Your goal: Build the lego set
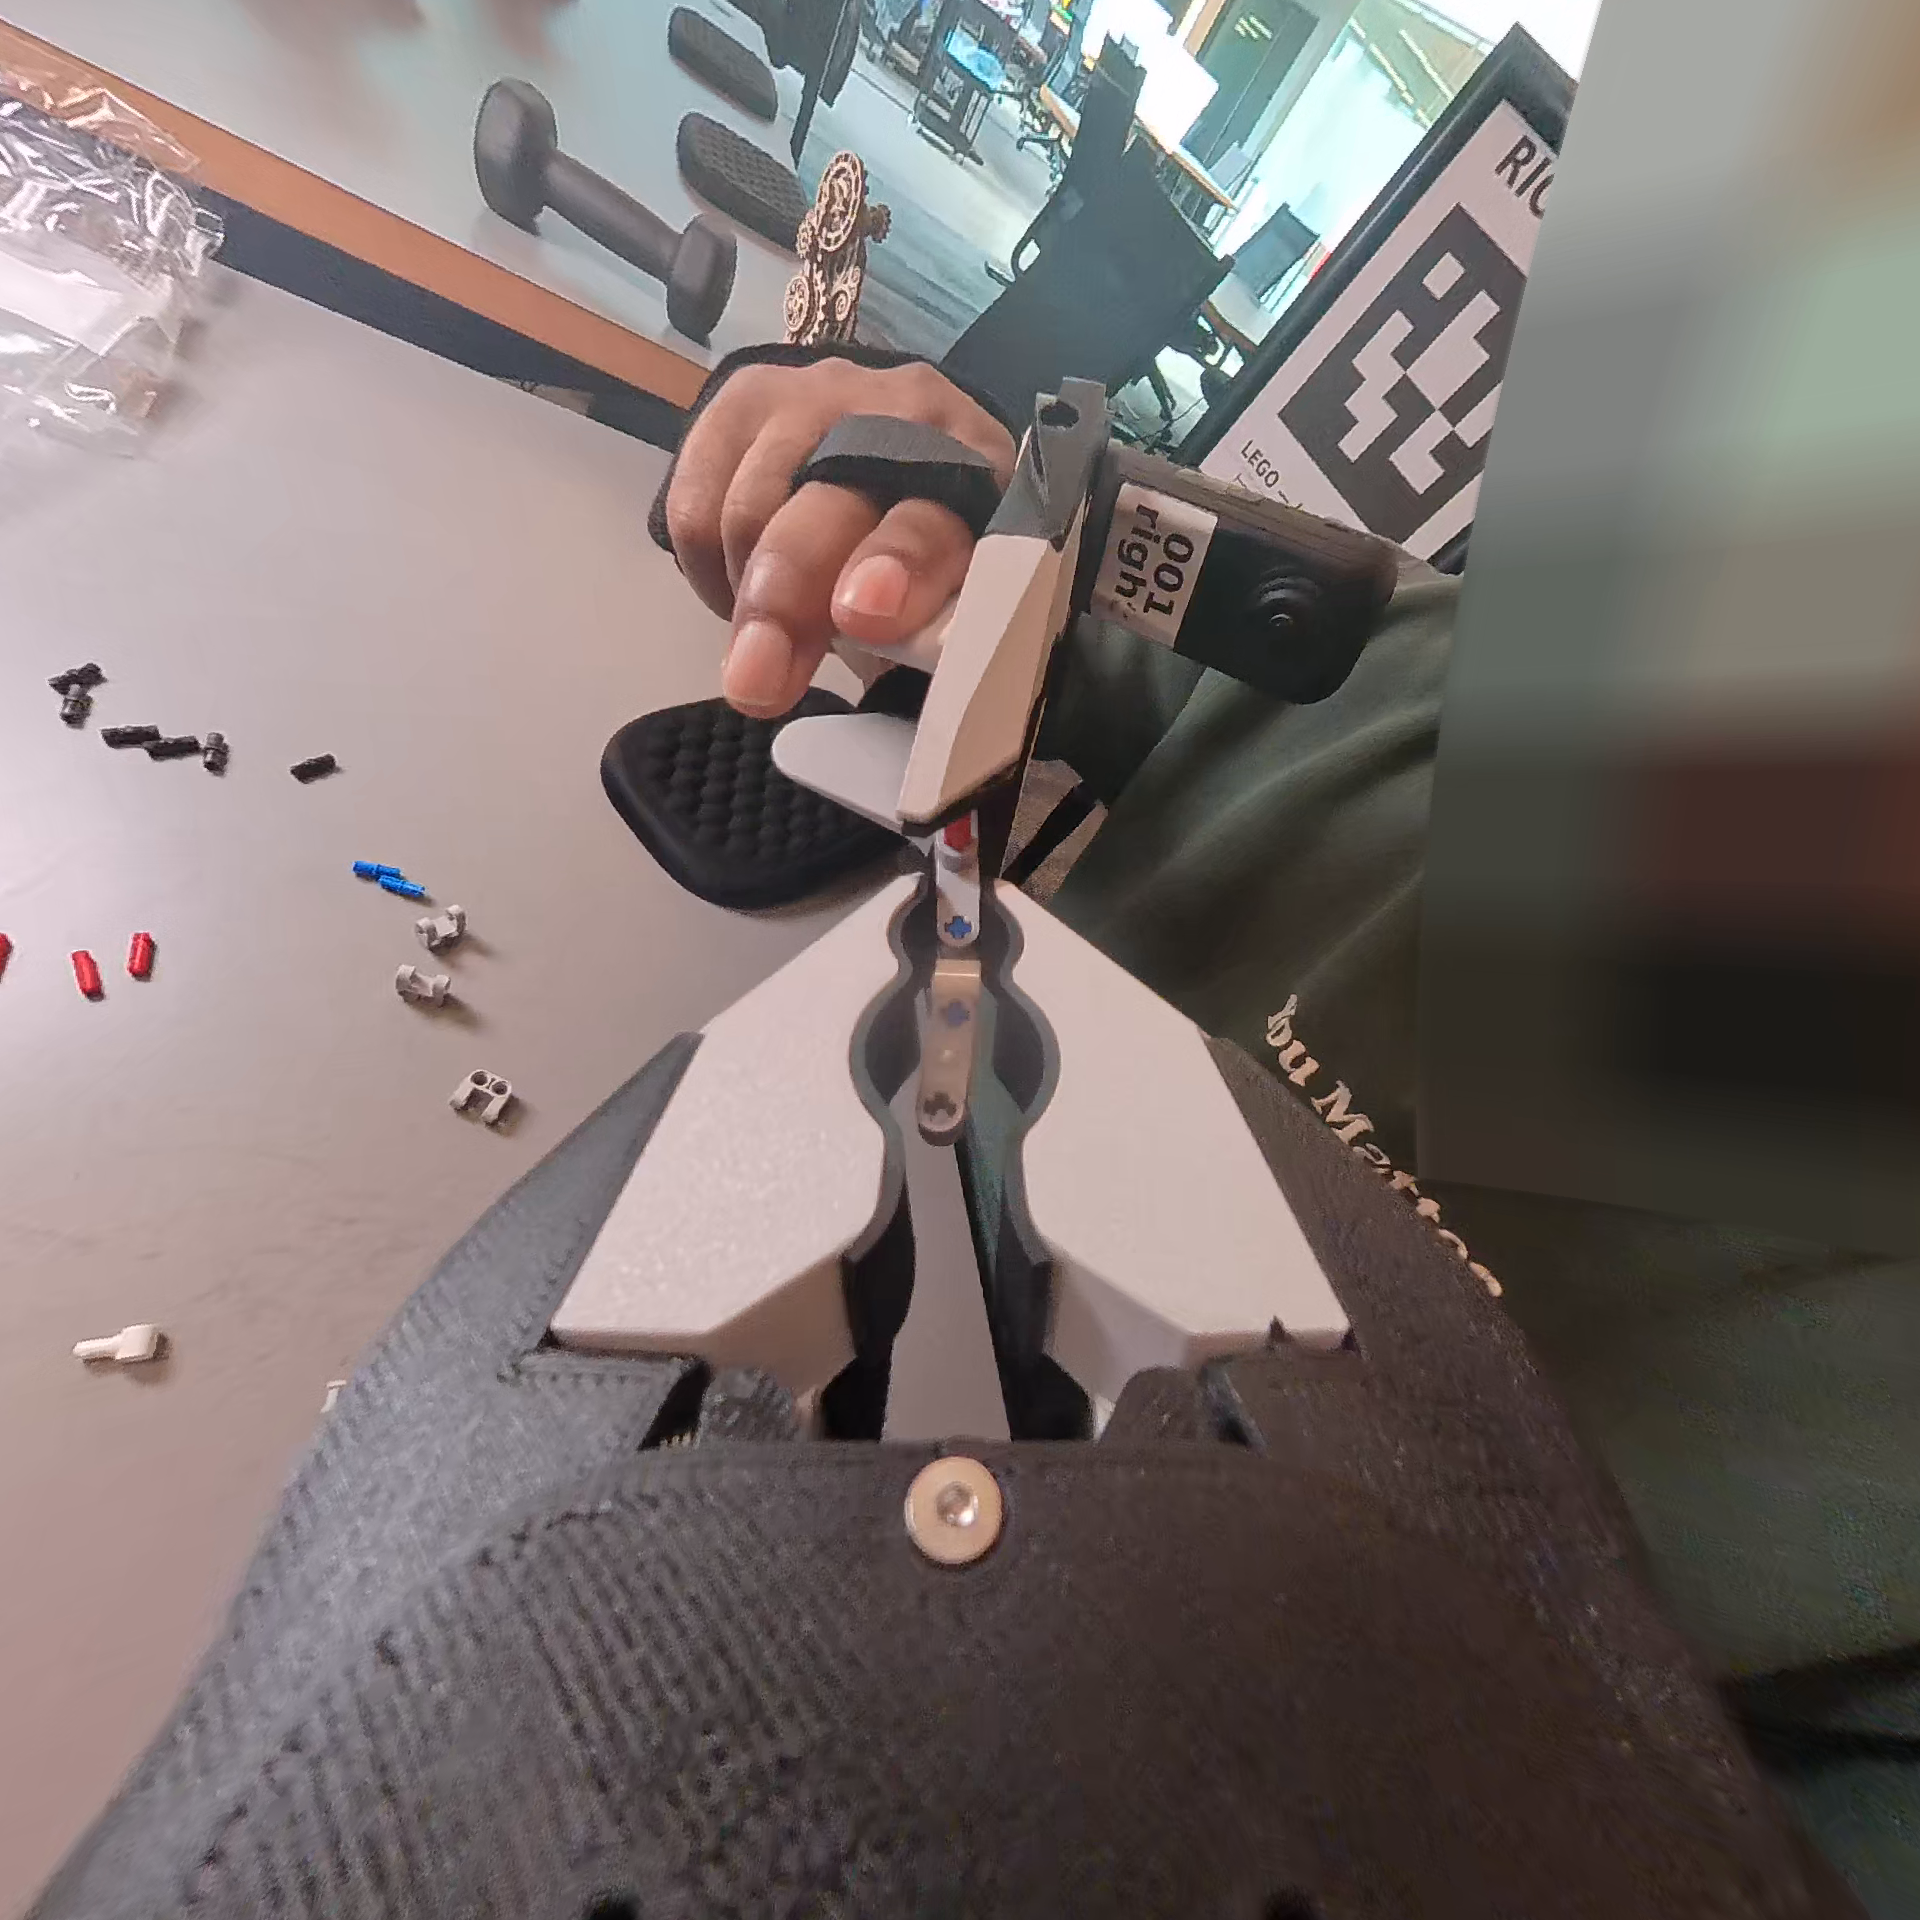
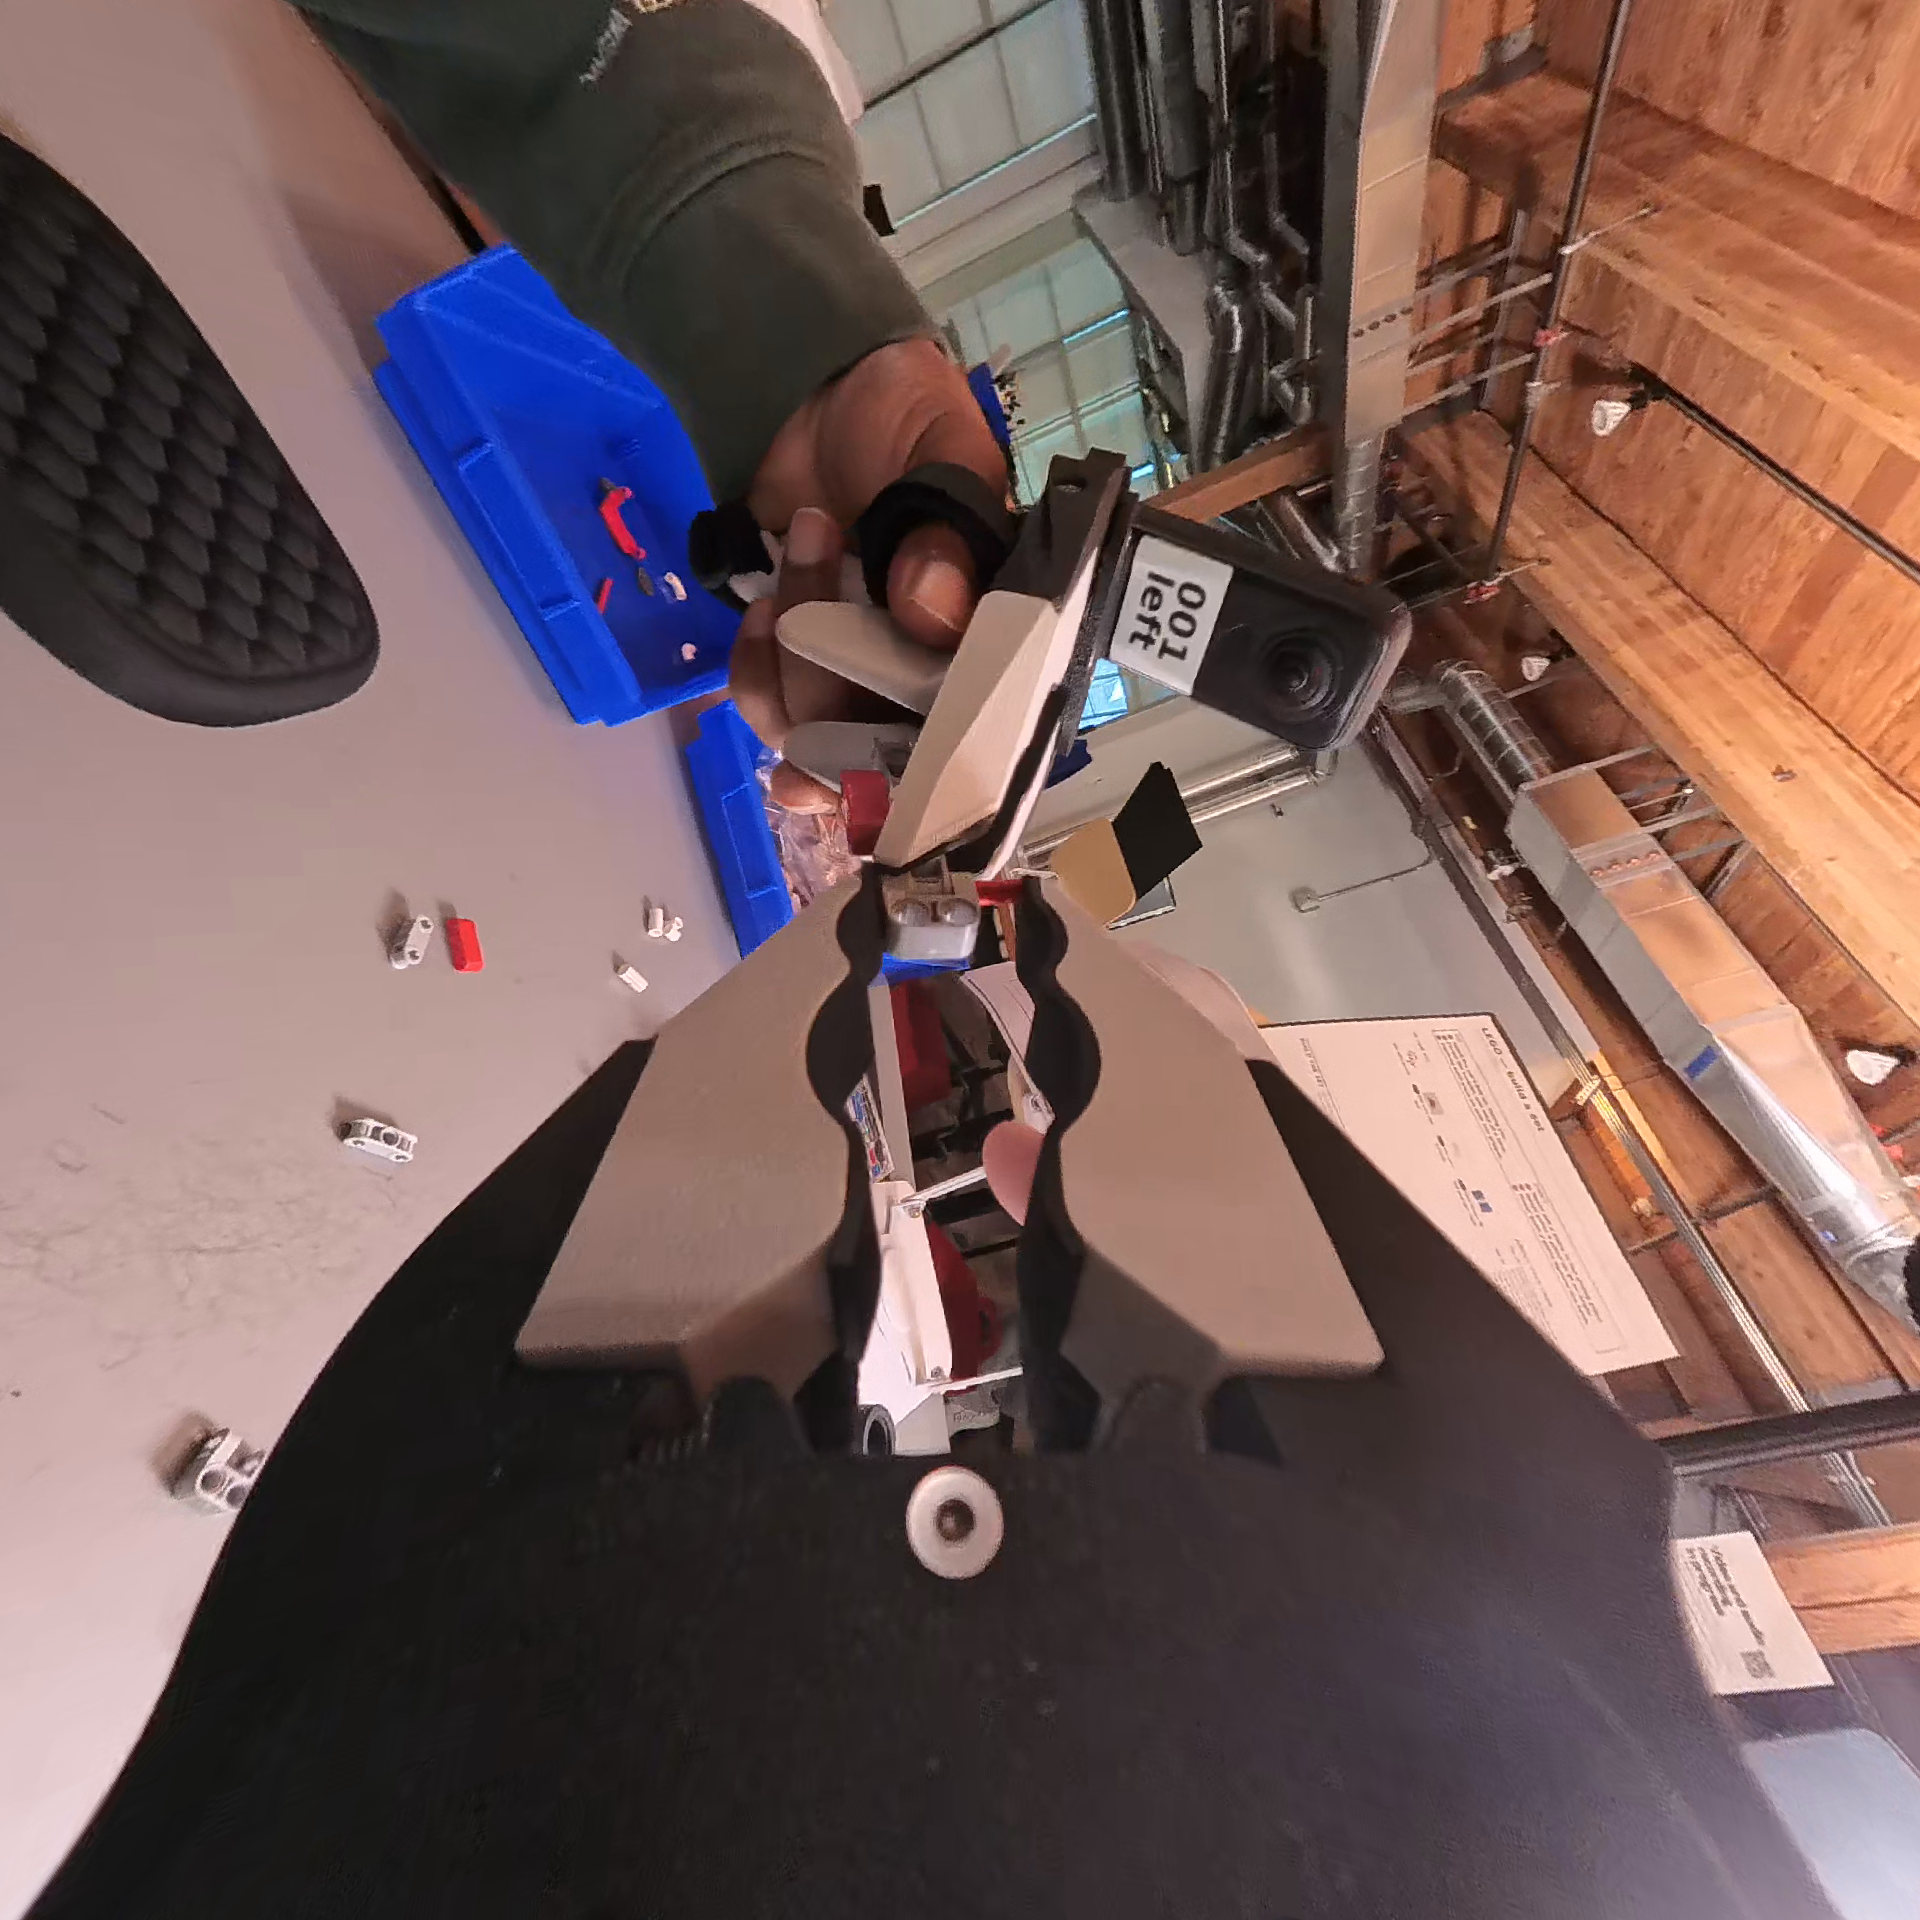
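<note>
Holding a small grey lego assembly in mid-air between them, both tools are closed on it: the left gripper pinches the thin beam edge-on, and the right gripper meets it tip to tip, clamped on the end where a red pin shows. From the right wrist view, the right gripper grips a grey block with two studs, the left gripper closing on the same piece from above. My reading is that a pin or connector is being pressed into the beam; the next move calls for a straight, aligned push with both grips kept firm, since a skewed push could twist the thin beam out of the jaws.

The grey table lies below. Near its far edge sit two blue bins, one black dumbbell and clear plastic bags. Three textured black pads are visible, the nearest just under the right hand.

Loose parts scattered over the surface, as far as I can count in the left wrist view: three grey connectors, one white piece, about two blue pins, three red pins, and roughly five black pins.
</note>
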Motion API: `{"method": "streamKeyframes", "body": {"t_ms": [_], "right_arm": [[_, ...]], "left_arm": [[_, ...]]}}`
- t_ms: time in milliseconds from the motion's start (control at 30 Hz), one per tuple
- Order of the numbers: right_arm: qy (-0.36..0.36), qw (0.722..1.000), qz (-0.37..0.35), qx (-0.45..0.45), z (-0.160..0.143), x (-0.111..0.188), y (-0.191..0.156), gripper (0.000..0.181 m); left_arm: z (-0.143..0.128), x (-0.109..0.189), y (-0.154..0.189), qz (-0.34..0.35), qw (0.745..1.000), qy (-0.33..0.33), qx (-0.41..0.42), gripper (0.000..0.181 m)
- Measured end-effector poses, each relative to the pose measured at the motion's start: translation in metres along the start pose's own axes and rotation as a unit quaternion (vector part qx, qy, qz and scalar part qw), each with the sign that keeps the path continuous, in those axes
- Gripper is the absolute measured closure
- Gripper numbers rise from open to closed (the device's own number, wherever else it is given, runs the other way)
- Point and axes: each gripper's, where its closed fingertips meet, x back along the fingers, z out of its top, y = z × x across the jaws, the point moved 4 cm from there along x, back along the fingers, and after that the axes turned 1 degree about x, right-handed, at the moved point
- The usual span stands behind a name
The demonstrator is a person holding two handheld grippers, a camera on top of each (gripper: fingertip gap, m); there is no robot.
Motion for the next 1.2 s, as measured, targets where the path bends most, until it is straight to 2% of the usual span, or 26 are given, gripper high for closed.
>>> {"method": "streamKeyframes", "body": {"t_ms": [100, 200, 467, 733, 900, 967, 1067, 1200], "right_arm": [[0.004, 1.000, -0.008, 0.000, 0.000, 0.000, 0.000, 0.165], [-0.003, 1.000, 0.007, 0.000, -0.001, -0.002, -0.004, 0.165], [0.030, 0.999, 0.013, 0.012, 0.000, -0.001, -0.004, 0.164], [0.054, 0.997, 0.056, -0.023, 0.003, 0.002, -0.010, 0.166], [0.056, 0.995, 0.065, -0.047, 0.002, 0.002, -0.009, 0.165], [0.069, 0.994, 0.059, -0.062, 0.000, 0.002, -0.007, 0.165], [0.076, 0.991, 0.042, -0.097, -0.010, 0.004, 0.000, 0.165], [0.076, 0.990, 0.036, -0.111, -0.019, 0.004, -0.001, 0.164]], "left_arm": [[0.002, 0.001, 0.001, -0.002, 1.000, 0.010, 0.001, 0.176], [-0.001, 0.001, -0.002, 0.008, 1.000, -0.001, -0.005, 0.176], [-0.002, 0.000, 0.000, -0.005, 1.000, -0.003, 0.006, 0.175], [-0.009, -0.004, 0.003, -0.033, 0.999, -0.006, 0.030, 0.176], [-0.009, -0.004, 0.001, -0.056, 0.997, 0.018, 0.047, 0.175], [-0.008, 0.000, 0.000, -0.047, 0.998, 0.030, 0.029, 0.173], [-0.009, 0.011, -0.006, -0.004, 0.999, 0.036, -0.007, 0.155], [-0.011, 0.015, -0.012, 0.002, 0.998, 0.061, 0.004, 0.159]]}}
